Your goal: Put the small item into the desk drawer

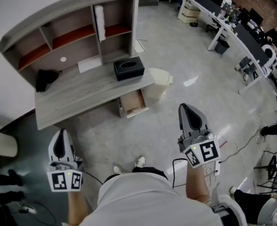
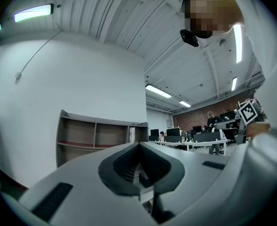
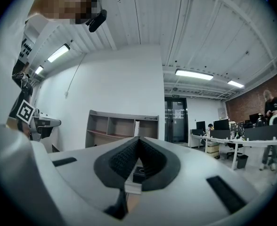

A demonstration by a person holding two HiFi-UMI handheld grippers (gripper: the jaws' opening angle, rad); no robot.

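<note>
The left gripper (image 1: pixel 60 134) and right gripper (image 1: pixel 184 109) are each pressed together, empty, well apart from the desk (image 1: pixel 82 94). A small white item (image 1: pixel 63 59) lies near its back edge. The drawer (image 1: pixel 133 102) is open under its right end.

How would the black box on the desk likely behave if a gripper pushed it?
The black box looks squat and flat-bottomed, so it would probably slide rather than tip. Its oval top opening suggests a hollow, fairly light shell.
</note>
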